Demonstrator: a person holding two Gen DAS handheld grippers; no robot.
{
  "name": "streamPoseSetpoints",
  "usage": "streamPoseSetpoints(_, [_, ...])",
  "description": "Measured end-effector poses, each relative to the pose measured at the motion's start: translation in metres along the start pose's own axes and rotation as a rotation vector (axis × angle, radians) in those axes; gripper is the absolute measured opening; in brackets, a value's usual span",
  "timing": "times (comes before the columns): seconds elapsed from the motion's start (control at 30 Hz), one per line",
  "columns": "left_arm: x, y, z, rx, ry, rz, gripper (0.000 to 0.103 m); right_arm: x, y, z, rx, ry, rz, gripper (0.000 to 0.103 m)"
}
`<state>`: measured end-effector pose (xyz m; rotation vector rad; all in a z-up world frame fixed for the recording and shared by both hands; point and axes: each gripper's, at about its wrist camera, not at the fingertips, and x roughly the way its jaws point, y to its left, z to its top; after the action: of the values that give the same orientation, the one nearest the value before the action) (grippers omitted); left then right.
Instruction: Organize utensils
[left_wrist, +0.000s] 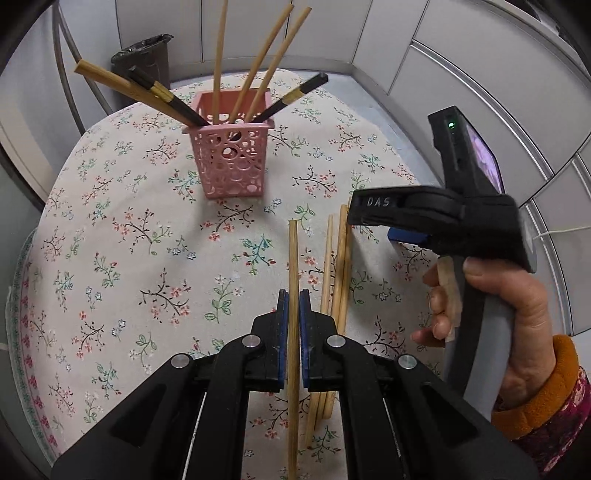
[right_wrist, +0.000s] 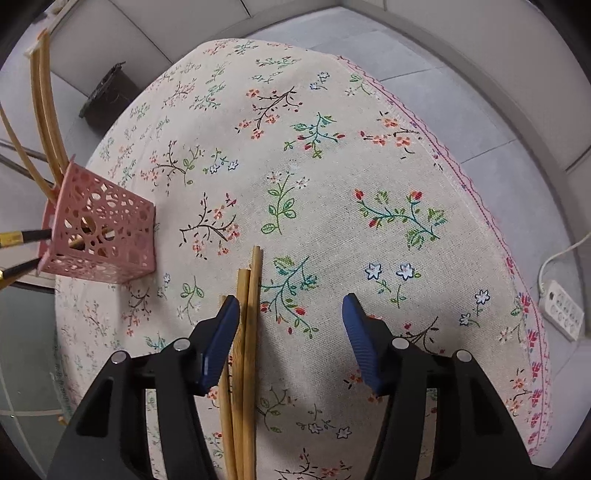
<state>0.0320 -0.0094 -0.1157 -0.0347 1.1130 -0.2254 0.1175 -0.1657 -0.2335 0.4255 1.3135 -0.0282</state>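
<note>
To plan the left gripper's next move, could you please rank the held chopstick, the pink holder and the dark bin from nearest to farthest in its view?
1. Held chopstick, between the left gripper fingers.
2. Pink holder, ahead, mid-table.
3. Dark bin, beyond the table's far edge, left.

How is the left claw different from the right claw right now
The left claw is shut on a single bamboo chopstick, while the right claw is open and grips nothing. The left claw's chopstick runs between its pads; the loose chopsticks on the tablecloth lie beside the right claw's left finger, not centred in its gap. Both have black arms with blue pads and point across the same floral table.
</note>
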Motion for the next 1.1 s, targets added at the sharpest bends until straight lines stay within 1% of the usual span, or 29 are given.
streamPoseSetpoints(0.03, [-0.003, 0.006, -0.001, -0.005, -0.004, 0.0, 0.005, 0.0, 0.005, -0.001, -0.023, -0.002, -0.037, 0.054])
streamPoseSetpoints(0.1, [-0.01, 0.011, -0.002, -0.014, -0.014, 0.002, 0.005, 0.002, 0.01, -0.004, -0.052, -0.009, -0.082, 0.053])
streamPoseSetpoints(0.27, [-0.019, 0.017, -0.001, -0.022, -0.038, 0.01, 0.005, 0.005, 0.019, -0.003, -0.079, -0.025, -0.135, 0.053])
streamPoseSetpoints(0.3, [-0.021, 0.019, -0.001, -0.022, -0.041, 0.011, 0.005, 0.005, 0.021, -0.003, -0.084, -0.029, -0.141, 0.051])
streamPoseSetpoints(0.33, [-0.022, 0.019, -0.002, -0.022, -0.043, 0.012, 0.005, 0.004, 0.022, -0.004, -0.09, -0.037, -0.148, 0.043])
streamPoseSetpoints(0.37, [-0.024, 0.021, -0.002, -0.024, -0.045, 0.011, 0.005, 0.004, 0.023, -0.004, -0.095, -0.047, -0.151, 0.038])
streamPoseSetpoints(0.4, [-0.026, 0.022, -0.003, -0.026, -0.047, 0.012, 0.005, 0.002, 0.022, -0.005, -0.092, -0.058, -0.133, 0.022])
streamPoseSetpoints(0.43, [-0.027, 0.024, -0.002, -0.031, -0.052, 0.012, 0.005, 0.002, 0.02, -0.005, -0.085, -0.052, -0.093, 0.01])
streamPoseSetpoints(0.57, [-0.041, 0.028, -0.003, -0.029, -0.101, -0.002, 0.005, -0.006, -0.002, -0.013, -0.021, -0.047, 0.031, 0.008])
streamPoseSetpoints(0.63, [-0.05, 0.026, -0.003, -0.017, -0.13, -0.002, 0.005, -0.015, -0.006, -0.02, -0.013, -0.067, 0.063, 0.007])
streamPoseSetpoints(0.77, [-0.062, 0.02, -0.005, 0.004, -0.167, 0.009, 0.005, -0.053, -0.008, -0.033, -0.053, -0.144, 0.109, 0.007])
streamPoseSetpoints(0.93, [-0.074, 0.017, -0.008, 0.014, -0.199, 0.03, 0.005, -0.107, 0.001, -0.052, -0.152, -0.25, 0.16, 0.007])
streamPoseSetpoints(1.1, [-0.083, 0.014, -0.013, 0.018, -0.219, 0.04, 0.005, -0.139, 0.006, -0.07, -0.228, -0.319, 0.2, 0.006])
